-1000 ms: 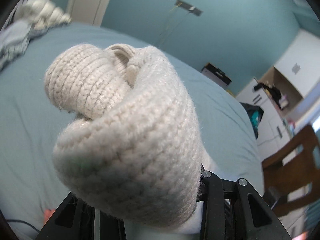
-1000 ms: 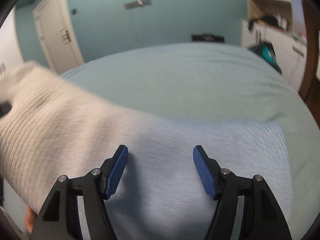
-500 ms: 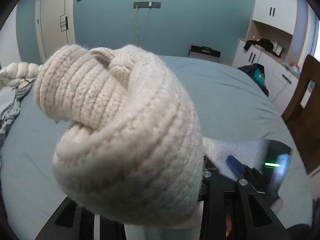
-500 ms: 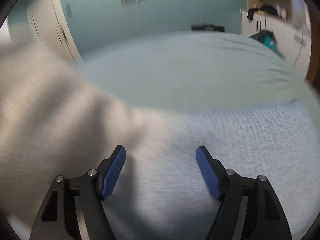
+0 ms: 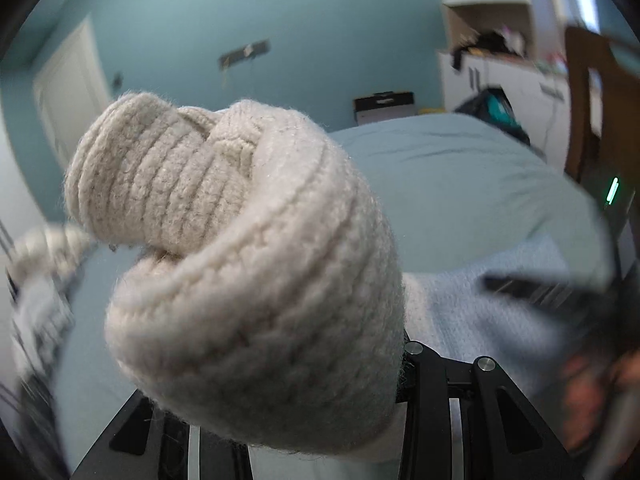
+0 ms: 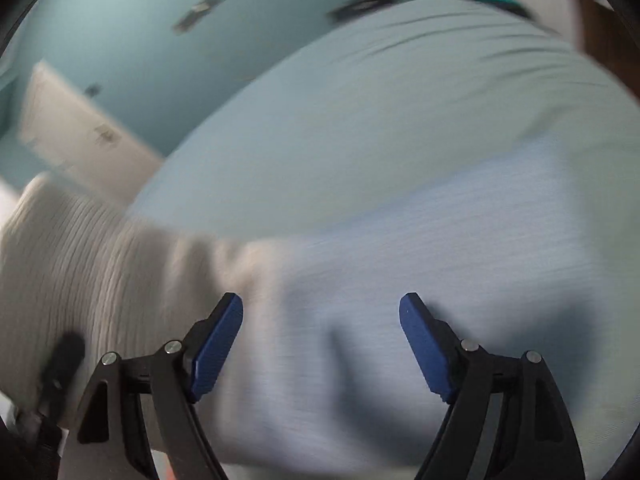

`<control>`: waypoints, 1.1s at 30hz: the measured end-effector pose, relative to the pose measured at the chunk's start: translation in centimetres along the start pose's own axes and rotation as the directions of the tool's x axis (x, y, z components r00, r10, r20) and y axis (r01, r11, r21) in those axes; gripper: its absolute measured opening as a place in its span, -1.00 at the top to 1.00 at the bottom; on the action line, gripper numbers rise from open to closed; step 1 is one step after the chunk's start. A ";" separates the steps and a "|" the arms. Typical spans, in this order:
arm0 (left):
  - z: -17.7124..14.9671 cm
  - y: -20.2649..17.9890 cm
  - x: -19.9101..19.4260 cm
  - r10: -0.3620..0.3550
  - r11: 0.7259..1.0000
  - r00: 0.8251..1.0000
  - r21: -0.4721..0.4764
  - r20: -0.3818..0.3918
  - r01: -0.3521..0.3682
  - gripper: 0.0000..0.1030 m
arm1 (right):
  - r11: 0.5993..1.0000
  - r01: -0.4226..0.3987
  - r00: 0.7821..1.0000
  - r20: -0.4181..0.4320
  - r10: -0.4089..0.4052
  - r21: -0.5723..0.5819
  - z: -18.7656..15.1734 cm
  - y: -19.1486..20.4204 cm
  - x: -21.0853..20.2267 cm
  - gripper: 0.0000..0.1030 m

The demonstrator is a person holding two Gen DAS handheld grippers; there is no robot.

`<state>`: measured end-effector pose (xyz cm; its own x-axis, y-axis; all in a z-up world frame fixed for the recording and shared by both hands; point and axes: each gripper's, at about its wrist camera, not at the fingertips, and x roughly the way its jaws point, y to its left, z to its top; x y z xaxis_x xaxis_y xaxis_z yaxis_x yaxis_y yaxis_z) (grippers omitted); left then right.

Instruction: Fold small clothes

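Wide bare bedspread (image 6: 360,120) lies ahead of the right gripper (image 6: 320,344) – jaws opening, nothing between – while the left gripper (image 5: 280,420) pinches a bunched cream-and-pale-blue knit sock (image 5: 248,248) above the bed.

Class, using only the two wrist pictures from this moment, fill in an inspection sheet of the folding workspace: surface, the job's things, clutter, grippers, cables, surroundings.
Surface: bed with a pale teal cover, lightly creased.
Job's things: cream knit garment, bunched in the left gripper; its pale blue part lies on the bed.
Clutter: blurred heap of clothes at the bed's far edge.
Grippers: left gripper shut on the knit, fingertips hidden by it; right gripper opening above the blue part, nothing pinched.
Cables: thin cords hanging from a wall strip.
Surroundings: teal wall, white door, white cabinets, wooden chair.
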<state>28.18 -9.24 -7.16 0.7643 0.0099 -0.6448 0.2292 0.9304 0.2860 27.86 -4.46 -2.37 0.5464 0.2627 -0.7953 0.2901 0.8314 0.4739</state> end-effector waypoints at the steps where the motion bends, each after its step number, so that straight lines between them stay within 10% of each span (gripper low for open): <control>1: 0.3 -1.3 0.0 0.020 0.999 1.000 0.037 0.006 -0.020 0.27 | 1.000 0.023 1.000 -0.004 -0.023 0.009 0.5 -1.5 -1.4 -0.52; 8: 0.7 -14.7 0.6 0.126 0.928 0.987 0.341 0.095 -0.151 0.29 | 0.968 0.244 0.958 0.144 -0.249 0.055 -0.5 -9.5 -10.3 -0.52; 12: 0.4 -21.3 1.6 0.092 0.893 0.992 0.434 0.089 -0.122 0.31 | 0.950 0.144 0.956 0.210 -0.206 0.277 -1.8 -12.1 -13.0 -0.52; 25: -2.2 -28.2 2.7 -0.011 0.805 0.995 0.592 0.100 -0.051 0.08 | 0.929 -0.159 0.964 0.255 0.074 0.334 -1.4 -14.1 -12.4 -0.52; 29: -2.2 -25.0 1.4 -0.186 0.830 0.981 0.543 0.057 0.126 -0.23 | 0.841 -0.423 0.906 0.179 0.384 0.337 0.4 -15.7 -10.0 -0.52; 33: -1.2 -22.0 0.9 -0.363 0.826 0.932 0.455 -0.023 0.333 -0.61 | 0.910 -0.308 0.951 0.053 0.306 0.278 0.0 -13.1 -8.6 -0.52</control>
<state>23.04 -29.29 -14.90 0.6147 -0.3199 -0.7209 0.7181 0.6052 0.3437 19.37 -17.61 -1.77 0.6495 0.4783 -0.5910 0.3140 0.5392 0.7815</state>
